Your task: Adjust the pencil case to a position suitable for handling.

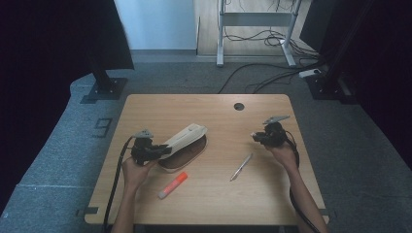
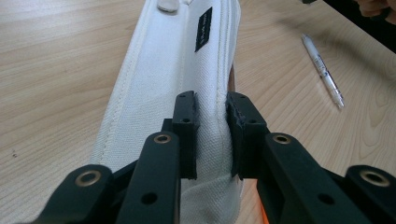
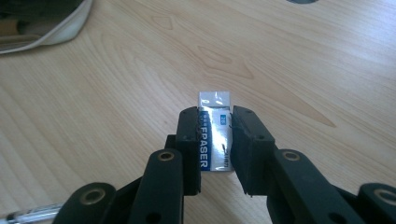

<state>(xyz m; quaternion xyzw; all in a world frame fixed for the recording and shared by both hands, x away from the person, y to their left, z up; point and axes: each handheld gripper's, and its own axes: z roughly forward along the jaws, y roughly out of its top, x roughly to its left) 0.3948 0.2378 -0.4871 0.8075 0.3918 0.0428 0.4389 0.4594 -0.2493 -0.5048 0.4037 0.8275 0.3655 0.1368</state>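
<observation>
Black jaws of the right gripper (image 3: 215, 140) are seen clamped on an eraser (image 3: 215, 135), its blue-and-white sleeve upright between the pads, white end sticking out past the tips. Eraser is held clear above the bare wood of the table (image 3: 303, 70). In the high view the right gripper (image 1: 256, 137) is found over the right half of the tabletop, pointed left toward the middle.

Left gripper (image 2: 212, 135) is pinched shut on the upper edge of a white fabric pencil case (image 2: 159, 93), fabric squeezed between the pads, edge lifted. In the high view the pencil case (image 1: 187, 138) is seen left of centre, mouth held open, dark inside visible below the raised flap; the left gripper (image 1: 163, 150) sits at its near-left end.

Key relation: the case lies to the left of the eraser, across the table's middle, well apart. Its long axis runs diagonally from near-left to far-right, so the opening faces the near-right side, toward the right hand. Right hand is the nearer one for delivery; left is taken up with holding the mouth open.

Judged step: eraser picked up, carry to the case still to be done. Next move is judged to be a leftward carry, then a drop into the open mouth.

Between the two, a pen (image 1: 241, 167) lies on the wood, and an orange glue stick (image 1: 173, 185) lies near the case's near side; neither is touched.
</observation>
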